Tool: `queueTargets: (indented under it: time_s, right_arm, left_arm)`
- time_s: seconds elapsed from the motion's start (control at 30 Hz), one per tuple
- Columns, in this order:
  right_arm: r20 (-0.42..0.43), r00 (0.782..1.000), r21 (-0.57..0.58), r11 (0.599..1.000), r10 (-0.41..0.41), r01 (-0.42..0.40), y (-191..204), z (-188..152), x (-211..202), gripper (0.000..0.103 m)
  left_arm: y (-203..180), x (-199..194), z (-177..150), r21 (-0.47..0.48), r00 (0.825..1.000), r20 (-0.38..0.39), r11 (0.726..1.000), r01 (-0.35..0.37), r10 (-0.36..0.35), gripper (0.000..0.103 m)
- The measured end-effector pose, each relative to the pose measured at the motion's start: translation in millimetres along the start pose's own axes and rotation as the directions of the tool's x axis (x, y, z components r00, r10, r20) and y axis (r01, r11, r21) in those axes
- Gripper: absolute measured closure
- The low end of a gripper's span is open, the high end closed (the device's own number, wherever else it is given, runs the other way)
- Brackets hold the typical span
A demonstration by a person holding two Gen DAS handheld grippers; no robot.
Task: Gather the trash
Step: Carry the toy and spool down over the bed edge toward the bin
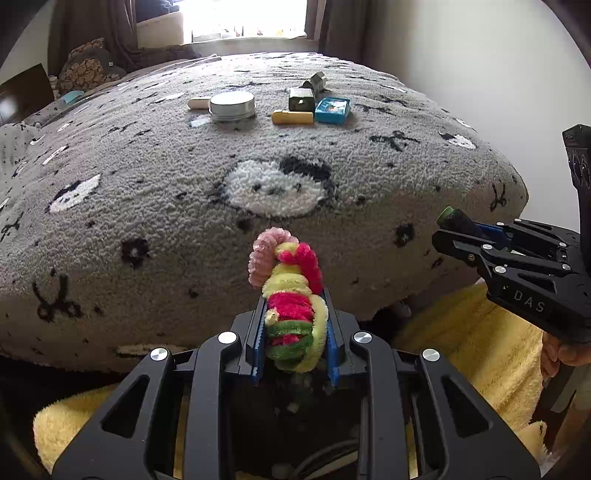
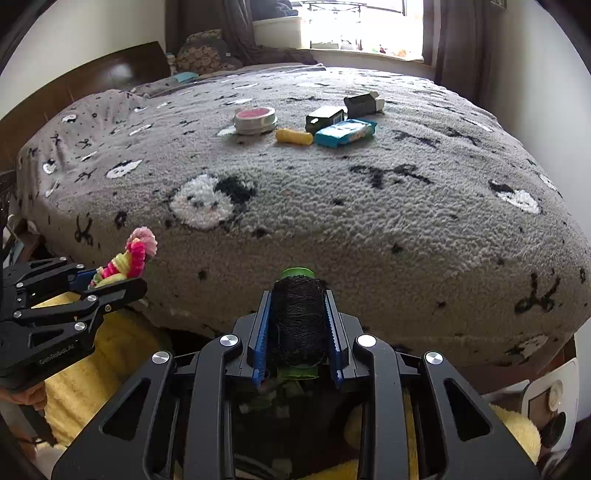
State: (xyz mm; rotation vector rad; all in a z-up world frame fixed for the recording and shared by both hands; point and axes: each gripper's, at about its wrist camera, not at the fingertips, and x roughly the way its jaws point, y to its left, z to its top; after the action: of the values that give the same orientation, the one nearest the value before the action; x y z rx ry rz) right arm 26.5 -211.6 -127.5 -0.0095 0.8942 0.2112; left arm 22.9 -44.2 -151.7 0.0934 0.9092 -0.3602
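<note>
My left gripper (image 1: 295, 299) is shut on a bundle of fuzzy pipe cleaners (image 1: 291, 295), pink, red, yellow and green, held past the near edge of the bed. My right gripper (image 2: 298, 299) is shut on a spool of black thread (image 2: 298, 321) with green ends. Each gripper shows in the other's view: the right gripper (image 1: 448, 225) with the spool at the right edge, the left gripper (image 2: 122, 275) with the pipe cleaners (image 2: 135, 258) at the left edge. On the grey blanket (image 1: 184, 221) far ahead lie a round tin (image 1: 232, 105), a yellow tube (image 1: 291, 117), a blue packet (image 1: 332, 109) and a dark green box (image 1: 301, 99).
A white stick (image 1: 197, 103) lies left of the tin, and a dark carton (image 2: 362, 103) behind the box. Yellow fluffy fabric (image 1: 480, 332) lies below the bed's edge. A white device (image 2: 550, 402) stands at lower right. Pillows (image 2: 203, 55), a dark headboard (image 2: 110, 74) and a bright window (image 2: 358, 26) lie beyond.
</note>
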Motion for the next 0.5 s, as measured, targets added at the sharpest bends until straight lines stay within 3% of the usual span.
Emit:
queueTargets:
  time_s: [0.23, 0.5]
  right_arm:
    - [-0.082, 0.996, 0.021, 1.000, 0.023, -0.021, 3, -22, 23, 0.076]
    - [-0.188, 0.979, 0.051, 0.997, 0.072, -0.064, 5, -44, 56, 0.076]
  left_arm:
    - [1, 21, -27, -0.017, 0.996, -0.087, 1.000, 0.017, -0.019, 0.079]
    - [4, 58, -60, -0.033, 0.976, -0.212, 0.999, 0.038, -0.044, 0.079]
